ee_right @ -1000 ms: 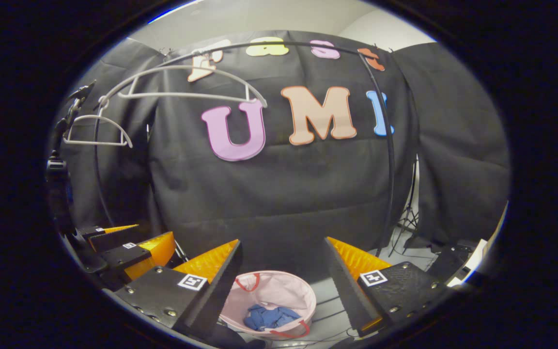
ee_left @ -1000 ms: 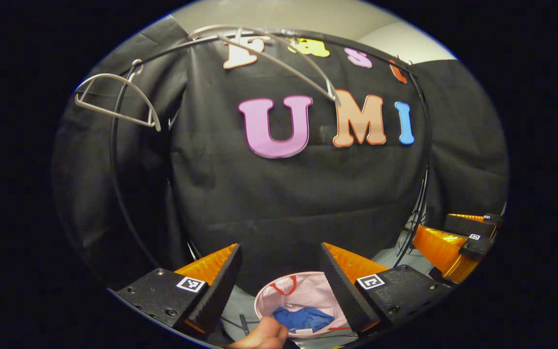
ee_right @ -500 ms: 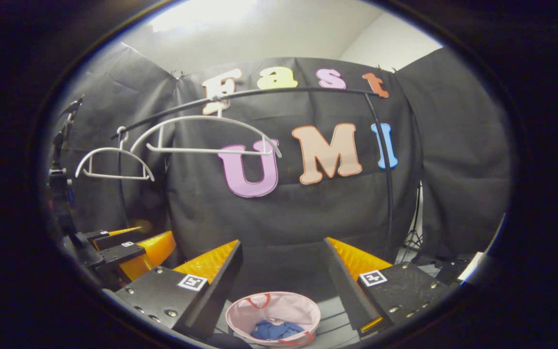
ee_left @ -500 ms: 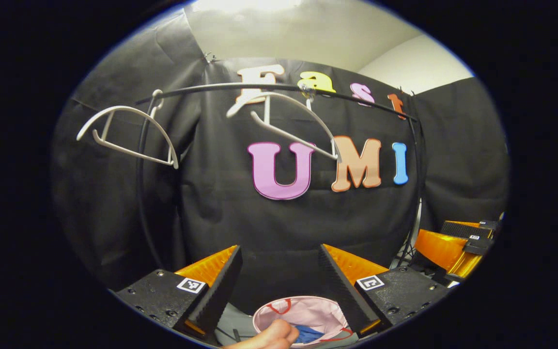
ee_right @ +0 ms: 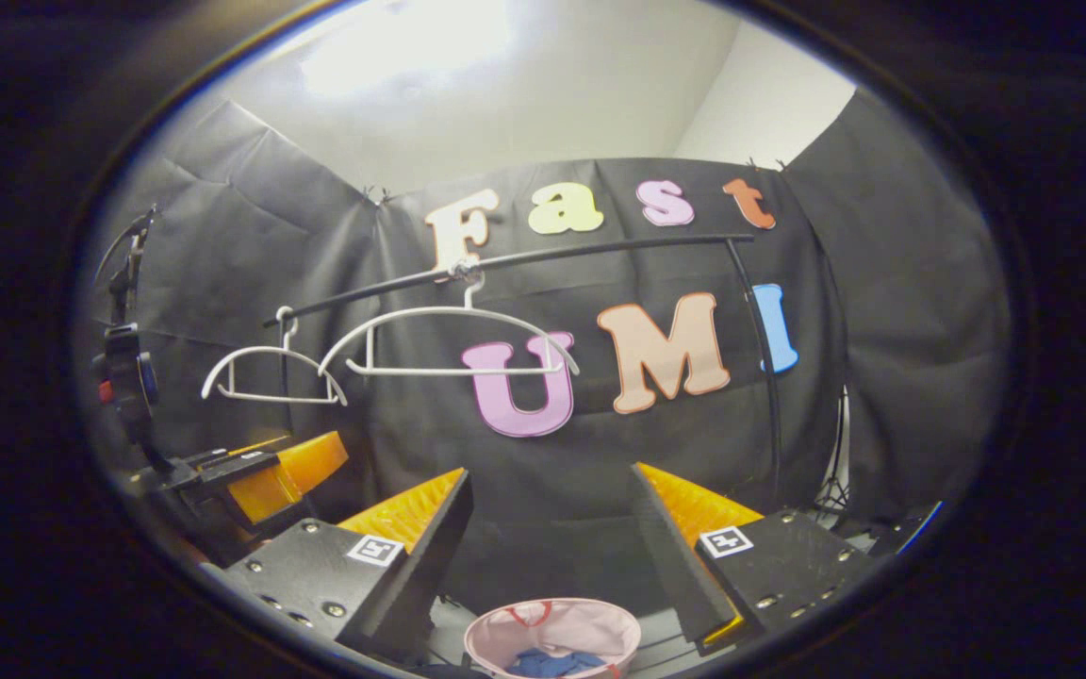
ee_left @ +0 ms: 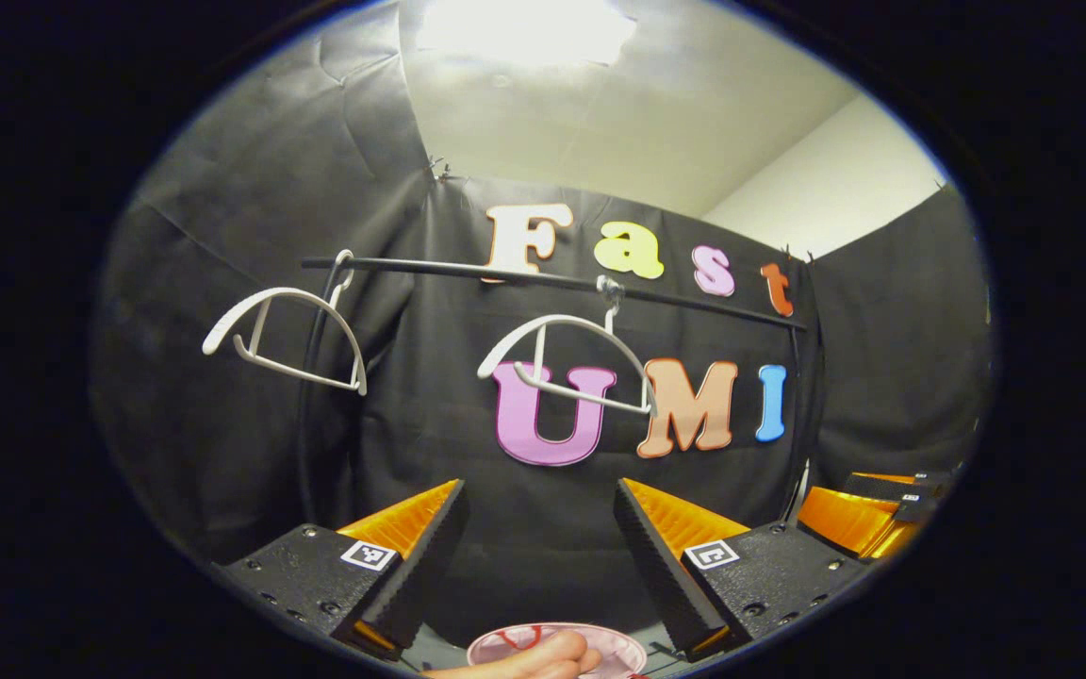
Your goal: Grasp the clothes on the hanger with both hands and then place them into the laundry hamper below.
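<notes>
In the left gripper view, the left gripper (ee_left: 535, 547) is pointing up and forward with its orange-and-black fingers spread wide and nothing between them. That suits a tool with its load gone. Just below its fingers a person's hand (ee_left: 543, 655) is showing at the bottom edge, partly covering the round pale-pink fabric laundry hamper with red handles (ee_left: 614, 646).

In the right gripper view, the right gripper (ee_right: 548, 542) is likewise standing with its fingers apart and empty. The left gripper is showing off to one side of it, near and at about the same height, as two tools working as a pair would sit. Beneath the right gripper the laundry hamper is sitting on the floor, directly under the rail so that clothes can drop straight in. A crumpled blue garment (ee_right: 548, 663) is lying in its bottom, so the task's clothes appear to be already in place.

Farther back, two bare white plastic hangers are hanging on the thin black metal rail (ee_right: 600, 250): the nearer white hanger (ee_right: 449, 339) toward the middle, the farther white hanger (ee_right: 270, 372) by the rail's bent end. Neither is carrying anything, so I judge the job finished or nearly so. Behind them the black cloth wall is closing off the booth.
</notes>
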`<state>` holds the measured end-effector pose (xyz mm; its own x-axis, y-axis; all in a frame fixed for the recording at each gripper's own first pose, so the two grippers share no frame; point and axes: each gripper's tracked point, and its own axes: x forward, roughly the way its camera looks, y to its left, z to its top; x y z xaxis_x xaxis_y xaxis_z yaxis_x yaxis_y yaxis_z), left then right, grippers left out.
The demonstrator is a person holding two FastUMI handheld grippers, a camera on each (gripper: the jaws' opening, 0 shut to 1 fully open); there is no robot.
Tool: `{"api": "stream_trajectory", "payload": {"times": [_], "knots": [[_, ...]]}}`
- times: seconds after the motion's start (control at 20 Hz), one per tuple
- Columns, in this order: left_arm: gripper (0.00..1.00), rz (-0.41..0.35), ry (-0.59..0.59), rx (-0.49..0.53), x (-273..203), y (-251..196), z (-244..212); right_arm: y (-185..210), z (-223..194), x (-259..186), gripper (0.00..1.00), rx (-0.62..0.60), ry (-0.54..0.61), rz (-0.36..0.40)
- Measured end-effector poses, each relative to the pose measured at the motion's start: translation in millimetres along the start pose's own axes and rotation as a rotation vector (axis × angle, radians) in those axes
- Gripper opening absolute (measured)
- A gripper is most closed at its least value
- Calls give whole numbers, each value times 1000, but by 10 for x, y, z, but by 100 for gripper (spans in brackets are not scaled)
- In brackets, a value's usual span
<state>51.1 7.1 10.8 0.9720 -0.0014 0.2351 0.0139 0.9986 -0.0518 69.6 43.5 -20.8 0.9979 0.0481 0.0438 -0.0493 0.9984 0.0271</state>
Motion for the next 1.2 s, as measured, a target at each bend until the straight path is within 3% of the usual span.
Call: {"api": "stream_trajectory", "payload": {"times": [0.6, 0.75, 0.8, 0.85, 1.0, 1.05, 1.1, 1.2], "knots": [[95, 51, 35, 119, 121, -256, -175, -221, -62, 131, 98, -61, 8, 90], [93, 42, 90, 93, 170, -300, -336, -261, -121, 184, 98, -67, 30, 87], [94, 40, 102, 81, 187, -285, -371, -251, -134, 197, 93, -70, 33, 89], [93, 45, 106, 76, 207, -251, -382, -240, -148, 211, 98, -72, 35, 91], [96, 68, 113, 86, 259, -134, -417, -196, -248, 268, 99, -71, 59, 105], [96, 68, 115, 89, 265, -134, -442, -178, -268, 280, 92, -70, 64, 110], [93, 70, 119, 88, 266, -125, -462, -161, -269, 291, 99, -70, 65, 113], [93, 68, 131, 87, 273, -116, -518, -114, -283, 306, 98, -66, 64, 128]]}}
